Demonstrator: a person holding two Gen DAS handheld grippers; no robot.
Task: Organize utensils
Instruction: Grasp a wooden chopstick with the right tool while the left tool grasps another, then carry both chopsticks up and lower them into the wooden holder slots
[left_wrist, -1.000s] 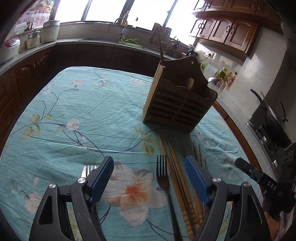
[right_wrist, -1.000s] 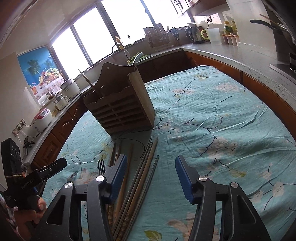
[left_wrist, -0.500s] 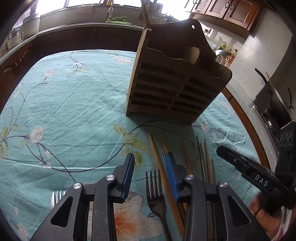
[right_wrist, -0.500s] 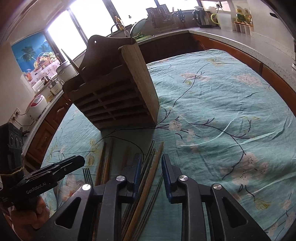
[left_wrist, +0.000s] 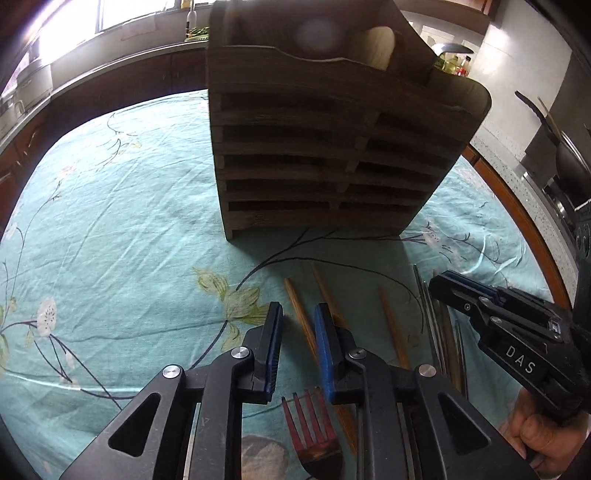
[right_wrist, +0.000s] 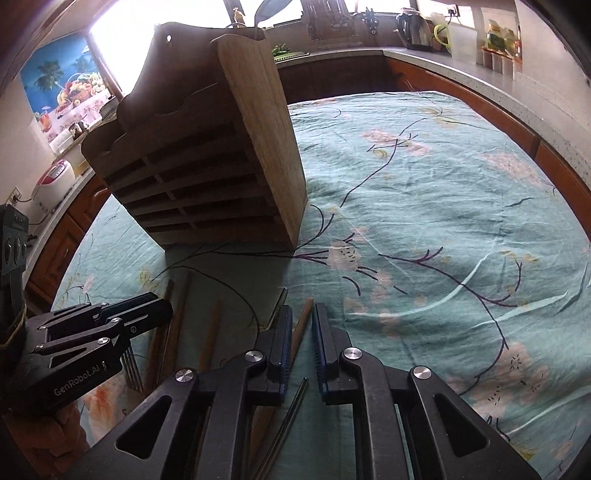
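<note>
A slatted wooden utensil holder (left_wrist: 332, 147) (right_wrist: 207, 166) stands on the teal flowered tablecloth (left_wrist: 110, 221). In front of it lie wooden chopsticks, metal chopsticks (left_wrist: 432, 325) and a fork (left_wrist: 314, 424). My left gripper (left_wrist: 297, 332) hangs low over them with its jaws closing. One wooden chopstick (left_wrist: 293, 299) runs through the narrow gap, and the pads do not visibly press it. My right gripper (right_wrist: 303, 332) is closing too, with another wooden chopstick (right_wrist: 306, 310) in its gap. A metal chopstick (right_wrist: 295, 402) lies just under it. Each gripper shows in the other's view (left_wrist: 448, 288) (right_wrist: 159, 308).
Dark wooden cabinets and a stone counter (right_wrist: 480, 74) ring the table, with a kettle (right_wrist: 413, 26) and jars on it. A rice cooker (right_wrist: 51, 181) sits on the left counter. A person's hand (left_wrist: 543, 435) holds the right gripper's handle.
Both grippers have moved forward and down toward the holder and the utensils. Both pairs of jaws have narrowed from wide to a slim gap around a chopstick.
</note>
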